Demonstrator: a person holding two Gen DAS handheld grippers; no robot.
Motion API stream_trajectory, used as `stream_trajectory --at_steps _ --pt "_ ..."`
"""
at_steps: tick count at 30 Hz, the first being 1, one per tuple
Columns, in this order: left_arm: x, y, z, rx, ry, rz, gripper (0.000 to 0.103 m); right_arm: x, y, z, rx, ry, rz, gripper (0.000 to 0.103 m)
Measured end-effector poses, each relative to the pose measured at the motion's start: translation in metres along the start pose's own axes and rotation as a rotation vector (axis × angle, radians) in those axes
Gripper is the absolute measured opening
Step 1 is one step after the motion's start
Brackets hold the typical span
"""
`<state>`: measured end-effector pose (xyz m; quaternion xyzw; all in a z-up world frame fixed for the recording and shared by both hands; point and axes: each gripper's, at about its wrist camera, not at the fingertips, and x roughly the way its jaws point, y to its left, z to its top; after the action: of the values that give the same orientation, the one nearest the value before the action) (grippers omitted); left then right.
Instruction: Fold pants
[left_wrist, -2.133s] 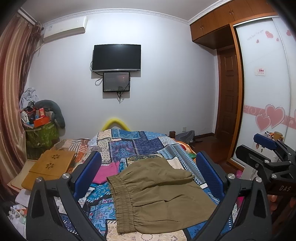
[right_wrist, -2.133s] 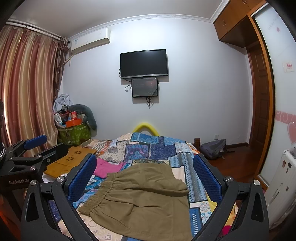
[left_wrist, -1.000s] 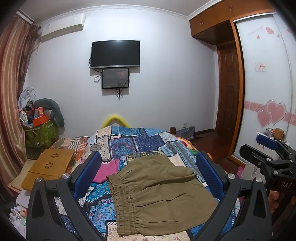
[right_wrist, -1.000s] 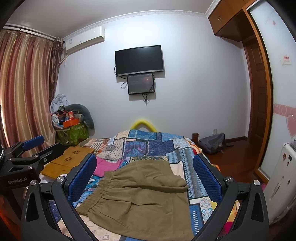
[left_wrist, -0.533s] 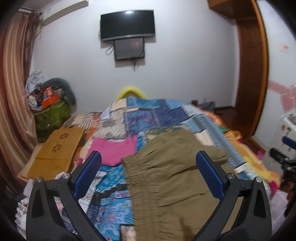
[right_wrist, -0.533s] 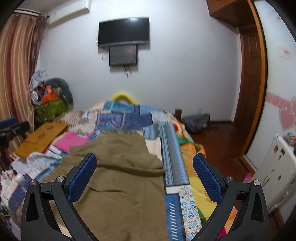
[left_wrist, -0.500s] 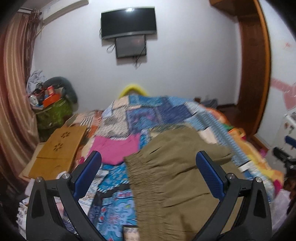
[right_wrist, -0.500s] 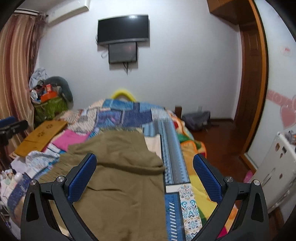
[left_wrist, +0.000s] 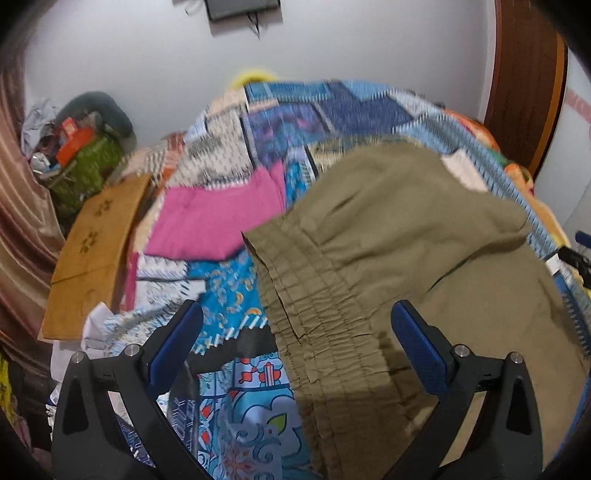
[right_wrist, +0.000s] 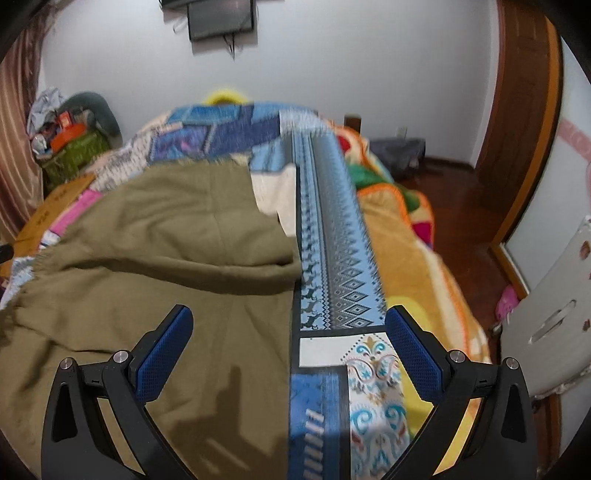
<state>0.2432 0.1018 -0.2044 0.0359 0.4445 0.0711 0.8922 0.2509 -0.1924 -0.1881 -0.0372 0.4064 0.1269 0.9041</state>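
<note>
Olive-green pants (left_wrist: 406, 243) lie on a patchwork bed cover (left_wrist: 229, 295), folded over on themselves, the elastic waistband (left_wrist: 317, 314) toward the left. My left gripper (left_wrist: 295, 339) is open and empty, hovering over the waistband edge. In the right wrist view the pants (right_wrist: 166, 251) fill the left half, their right edge along a blue patterned strip (right_wrist: 332, 258). My right gripper (right_wrist: 290, 343) is open and empty, above that right edge of the pants.
A pink garment (left_wrist: 210, 218) lies left of the pants. A wooden lap table (left_wrist: 96, 243) and a green basket (left_wrist: 85, 166) stand at the bed's left. An orange blanket (right_wrist: 406, 251), wooden floor and a white plastic stool (right_wrist: 546, 314) are on the right.
Both grippers have tilted down and moved closer to the bed; the left now sits over the waistband, the right over the pants' right edge. Both stay open.
</note>
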Motion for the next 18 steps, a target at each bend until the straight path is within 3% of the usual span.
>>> stream_trajectory --at_steps 3,4,5,7,12,15,16,18 --pt "0.018 -0.001 -0.001 0.014 0.040 -0.023 0.103 0.021 -0.004 0.002 -0.004 0.052 0.029 0.095" --pt "0.020 -0.001 -0.002 0.018 0.048 -0.027 0.103 0.030 -0.005 0.003 -0.003 0.073 0.043 0.088" --pt "0.023 -0.001 -0.003 0.022 0.056 -0.033 0.100 0.038 -0.006 0.005 -0.005 0.089 0.060 0.080" --pt "0.030 0.000 -0.002 0.027 0.079 -0.046 0.092 0.051 -0.007 0.008 -0.009 0.103 0.077 0.074" --pt "0.045 0.007 -0.002 0.006 0.122 -0.136 0.086 0.071 -0.008 0.019 -0.062 0.109 0.094 0.071" --pt "0.053 0.011 -0.003 -0.018 0.133 -0.171 0.083 0.081 -0.006 0.022 -0.089 0.133 0.124 0.056" --pt "0.053 0.012 -0.003 -0.023 0.132 -0.175 0.082 0.085 -0.004 0.021 -0.098 0.154 0.142 0.046" --pt "0.054 0.013 -0.003 -0.019 0.121 -0.158 0.081 0.091 -0.001 0.021 -0.114 0.158 0.148 0.037"
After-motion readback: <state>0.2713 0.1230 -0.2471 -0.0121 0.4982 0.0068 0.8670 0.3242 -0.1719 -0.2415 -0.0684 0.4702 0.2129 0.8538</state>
